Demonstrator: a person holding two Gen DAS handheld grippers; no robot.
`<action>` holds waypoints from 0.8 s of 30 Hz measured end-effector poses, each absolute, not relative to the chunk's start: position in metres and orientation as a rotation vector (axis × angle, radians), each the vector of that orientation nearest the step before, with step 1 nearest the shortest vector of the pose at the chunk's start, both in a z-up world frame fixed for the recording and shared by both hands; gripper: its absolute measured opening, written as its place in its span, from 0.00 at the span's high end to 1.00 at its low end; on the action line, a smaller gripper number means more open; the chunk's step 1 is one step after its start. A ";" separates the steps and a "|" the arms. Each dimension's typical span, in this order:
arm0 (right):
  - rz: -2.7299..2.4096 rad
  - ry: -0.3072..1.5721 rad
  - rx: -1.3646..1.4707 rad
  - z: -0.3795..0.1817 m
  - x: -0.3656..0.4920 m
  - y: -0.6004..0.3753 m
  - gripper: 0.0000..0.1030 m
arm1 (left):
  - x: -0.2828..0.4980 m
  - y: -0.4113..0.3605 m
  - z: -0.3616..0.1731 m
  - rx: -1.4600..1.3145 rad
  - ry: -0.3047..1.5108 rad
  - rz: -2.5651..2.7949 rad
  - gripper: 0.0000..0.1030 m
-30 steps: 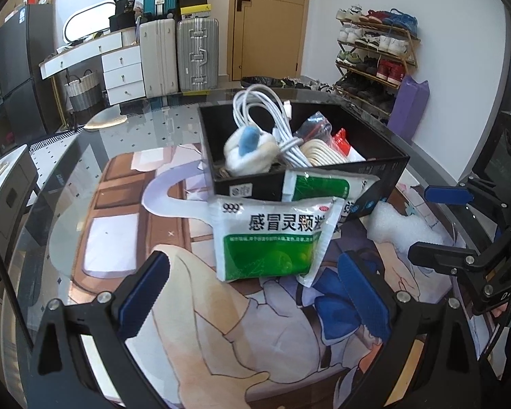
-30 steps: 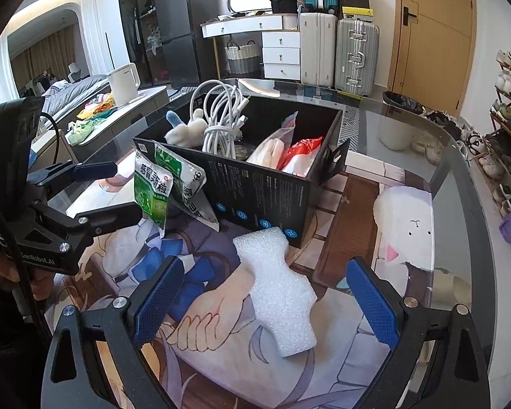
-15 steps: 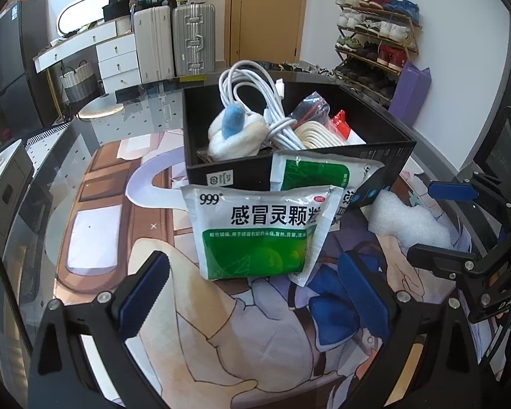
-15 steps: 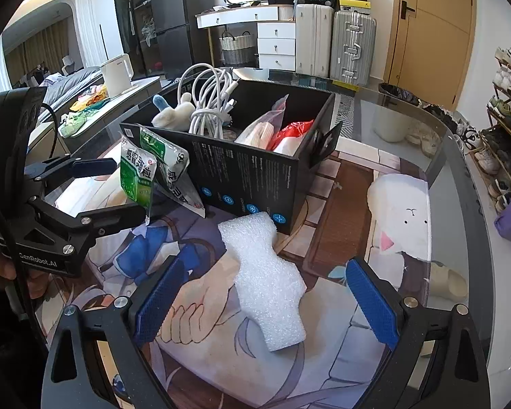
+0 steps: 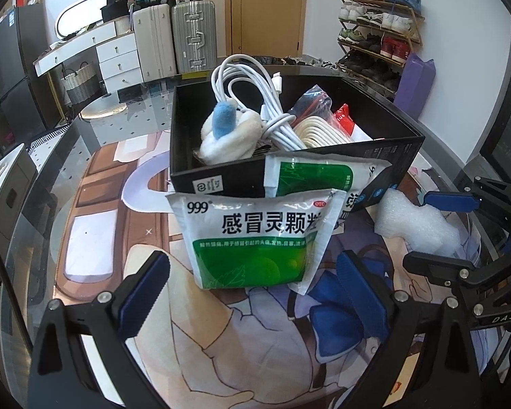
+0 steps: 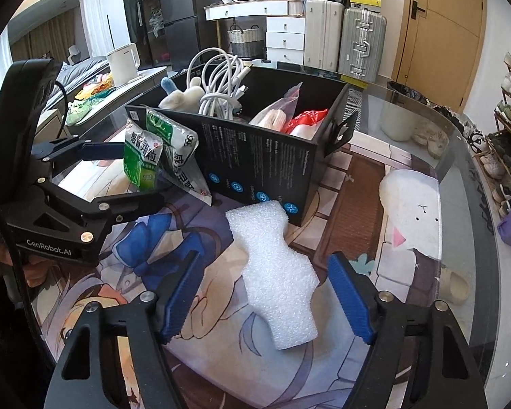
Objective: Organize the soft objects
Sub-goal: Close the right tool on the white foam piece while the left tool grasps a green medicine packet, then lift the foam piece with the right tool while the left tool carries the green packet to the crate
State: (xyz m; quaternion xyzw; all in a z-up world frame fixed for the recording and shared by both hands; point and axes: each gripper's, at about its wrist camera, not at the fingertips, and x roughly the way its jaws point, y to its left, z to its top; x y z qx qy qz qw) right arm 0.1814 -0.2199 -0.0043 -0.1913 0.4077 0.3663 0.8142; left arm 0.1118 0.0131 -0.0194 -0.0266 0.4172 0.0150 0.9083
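Note:
Two green-and-white medicine sachets [image 5: 255,238] lean upright against the near wall of a black box [image 5: 221,179]. My left gripper [image 5: 252,289] stands open just in front of them, and its pads do not touch them. A white foam piece [image 6: 276,266] lies flat on the printed mat beside the box [image 6: 255,156]. My right gripper [image 6: 265,293] straddles the foam and its jaws are closing, with small gaps still showing at both pads. The box holds a white-and-blue plush toy [image 5: 228,133], coiled white cables [image 5: 255,95] and plastic bags. In the right wrist view, the left gripper [image 6: 143,173] brackets the sachets [image 6: 141,160].
The box and mat [image 6: 354,204] sit on a round glass table whose edge [image 6: 473,177] curves close on the right. A white kettle [image 6: 122,63] stands on a side surface at the left. Suitcases [image 5: 194,34], a shoe rack [image 5: 378,34] and a purple bag [image 5: 415,88] are beyond.
The right gripper's blue pads have drawn in from wide apart to close on either side of the foam. Both views have edged slightly nearer to the sachets and the foam.

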 end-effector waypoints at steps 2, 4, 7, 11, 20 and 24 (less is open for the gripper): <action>0.788 0.874 -0.413 -0.005 0.180 -0.219 0.32 | 0.112 0.014 -0.019 -0.058 0.859 0.025 0.13; 0.792 0.879 -0.420 -0.007 0.179 -0.218 0.37 | 0.112 0.014 -0.018 -0.065 0.857 0.019 0.19; 0.799 0.879 -0.431 -0.007 0.177 -0.216 0.40 | 0.112 0.018 -0.018 -0.078 0.855 0.010 0.32; 0.806 0.878 -0.435 -0.007 0.175 -0.215 0.43 | 0.108 0.020 -0.017 -0.085 0.844 -0.006 0.39; 0.816 0.876 -0.439 -0.006 0.173 -0.215 0.48 | 0.101 0.025 -0.017 -0.090 0.841 -0.032 0.42; 0.818 0.879 -0.439 -0.008 0.174 -0.215 0.48 | 0.095 0.028 -0.017 -0.098 0.838 -0.051 0.42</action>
